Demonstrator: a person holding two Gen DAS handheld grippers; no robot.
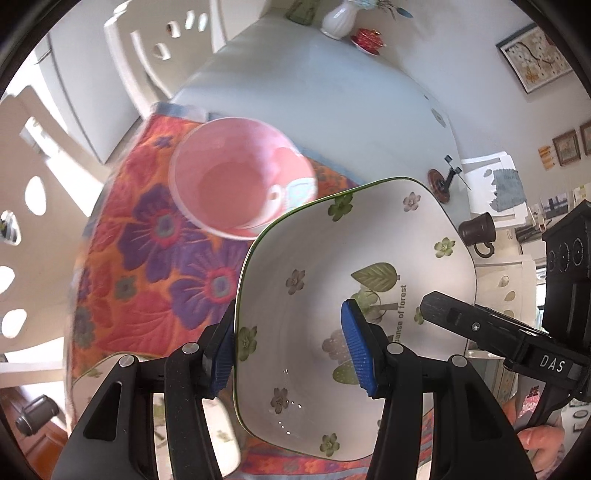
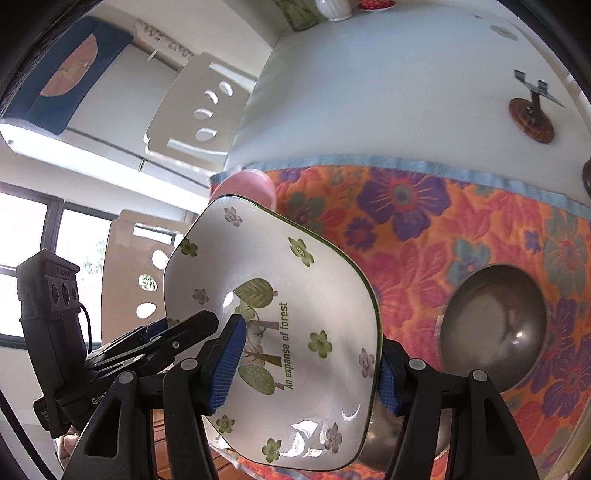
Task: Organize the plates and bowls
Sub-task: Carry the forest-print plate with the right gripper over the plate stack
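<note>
A white square bowl (image 1: 317,295) with green rim, flowers and "An expanse of forest" lettering is held in the air by both grippers. My left gripper (image 1: 291,354) is shut on its left rim. My right gripper (image 2: 310,365) is shut on its opposite rim, and the bowl (image 2: 295,314) fills that view. The right gripper also shows in the left wrist view (image 1: 480,325). A pink bowl (image 1: 236,177) sits on the floral placemat (image 1: 155,266) behind the white bowl. A steel bowl (image 2: 491,325) sits on the mat (image 2: 461,236) to the right.
Another white floral dish (image 1: 207,424) lies under my left gripper. On the pale table (image 1: 332,96) stand a white vase (image 1: 338,20), a red cup on a saucer (image 1: 367,38), a dark mug (image 1: 478,230) and a small wooden stand (image 2: 532,118). White chairs (image 1: 159,48) stand along the left edge.
</note>
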